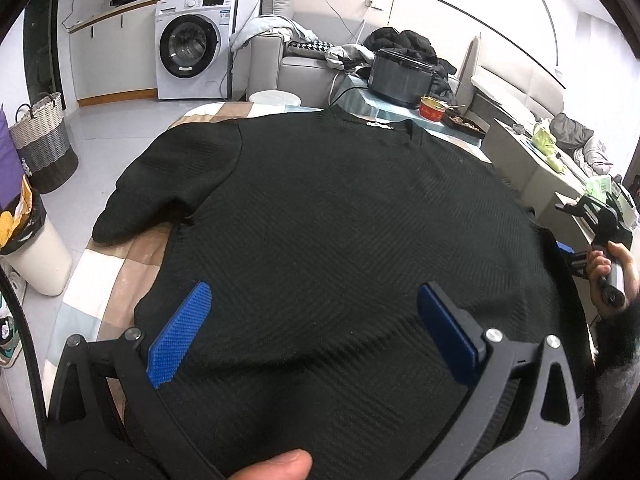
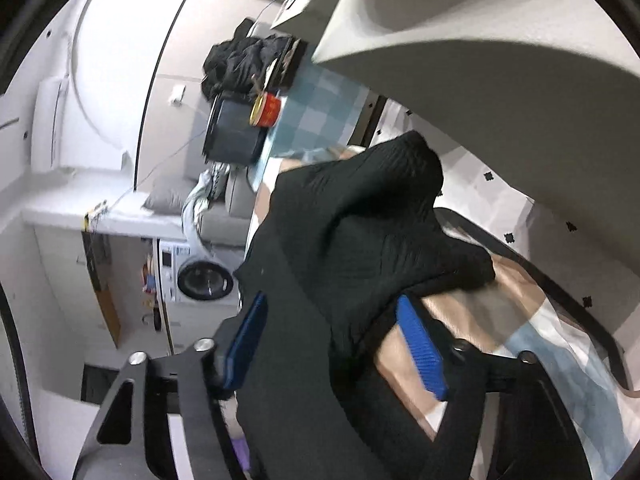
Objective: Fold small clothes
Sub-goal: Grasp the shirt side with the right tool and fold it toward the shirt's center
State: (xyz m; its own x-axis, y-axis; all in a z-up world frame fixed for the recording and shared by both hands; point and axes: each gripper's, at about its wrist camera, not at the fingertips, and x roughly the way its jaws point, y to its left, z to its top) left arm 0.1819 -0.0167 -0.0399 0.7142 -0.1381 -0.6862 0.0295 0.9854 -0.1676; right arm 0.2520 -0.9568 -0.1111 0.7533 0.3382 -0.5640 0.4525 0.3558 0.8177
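Checked pastel bedding (image 1: 100, 272) supports the black ribbed knit sweater (image 1: 320, 220), spread flat. Left gripper (image 1: 312, 336) hovers near the hem, fingers apart and empty; right gripper (image 2: 336, 344) straddles its sleeve (unclamped). Soft, limp fabric: probably best grasped at hem or cuff; a white washing machine (image 1: 192, 48) stands beyond.

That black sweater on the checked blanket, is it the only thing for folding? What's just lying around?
For the job:
black sweater
checked blanket it lies on
left gripper, jaws open
right gripper, jaws open

Just lying about:
washing machine
woven basket
red bowl
dark cooker pot
pile of dark clothes on the sofa
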